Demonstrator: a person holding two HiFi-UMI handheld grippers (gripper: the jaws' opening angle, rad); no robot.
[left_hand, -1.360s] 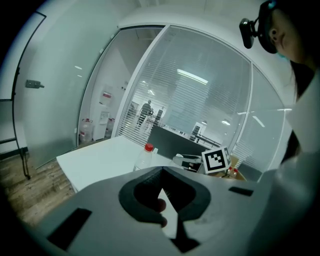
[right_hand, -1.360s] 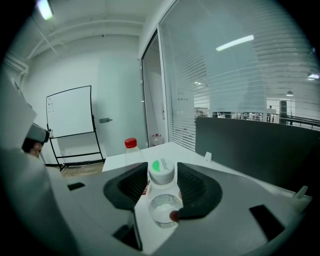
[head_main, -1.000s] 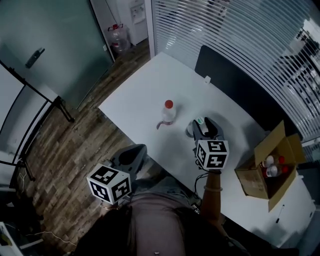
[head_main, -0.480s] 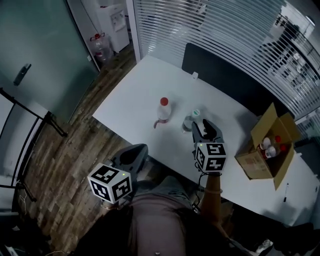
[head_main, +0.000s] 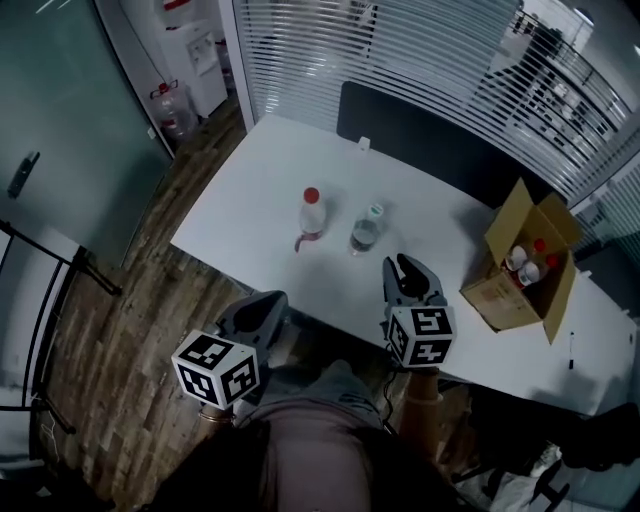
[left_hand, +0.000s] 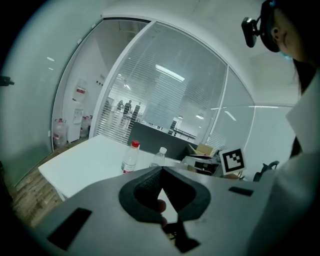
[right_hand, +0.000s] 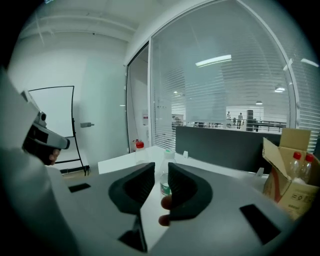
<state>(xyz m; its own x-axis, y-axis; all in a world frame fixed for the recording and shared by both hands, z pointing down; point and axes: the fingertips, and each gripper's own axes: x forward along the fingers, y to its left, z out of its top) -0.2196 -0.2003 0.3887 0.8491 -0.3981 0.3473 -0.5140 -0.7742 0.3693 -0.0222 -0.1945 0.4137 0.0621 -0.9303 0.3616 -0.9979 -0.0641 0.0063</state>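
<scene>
Two clear water bottles stand upright side by side on the white table (head_main: 240, 215): a red-capped bottle (head_main: 311, 215) and a green-capped bottle (head_main: 366, 230). My right gripper (head_main: 408, 268) hovers over the table's near edge, a short way from the green-capped bottle, open with nothing between its jaws. In the right gripper view the green-capped bottle (right_hand: 166, 158) shows through the narrow gap of the right gripper (right_hand: 161, 172), with the red-capped bottle (right_hand: 139, 150) further left. My left gripper (head_main: 262, 300) hangs off the table's near side, shut and empty. In its own view the left gripper (left_hand: 161, 169) points at both bottles (left_hand: 130, 156).
An open cardboard box (head_main: 520, 262) with several bottles inside sits at the table's right end. A dark partition (head_main: 440, 150) runs along the far edge. Wood floor, a glass wall and a water jug (head_main: 170, 110) lie to the left. A whiteboard (right_hand: 50, 120) stands beyond.
The right gripper has let go of the green-capped bottle and drawn back toward me. The bottle now stands on the table beside the red-capped one. The left gripper stayed shut.
</scene>
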